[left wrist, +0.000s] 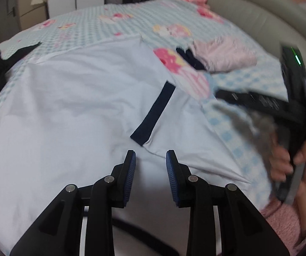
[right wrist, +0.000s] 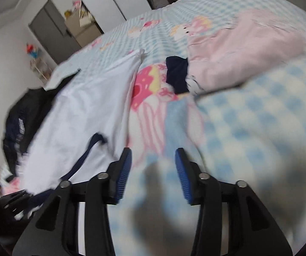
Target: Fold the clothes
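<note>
A white shirt (left wrist: 71,106) with a navy trim strip (left wrist: 153,115) lies spread on the bed. My left gripper (left wrist: 150,155) hovers over its near part, open, with nothing between the pads. In the right wrist view the same white shirt (right wrist: 84,106) lies to the left. My right gripper (right wrist: 153,151) is open over the blue-check blanket (right wrist: 248,128), just right of the shirt's edge, and holds nothing. A person's hand (left wrist: 285,162) in a fuzzy pink sleeve grips the other tool at the right of the left wrist view, blurred.
A folded pink garment (right wrist: 242,55) with a navy piece (right wrist: 177,74) beside it lies further up the bed. A black garment (right wrist: 25,115) is heaped at the left edge. A grey padded headboard (left wrist: 248,6) runs along the right; a wall and door (right wrist: 46,27) stand beyond.
</note>
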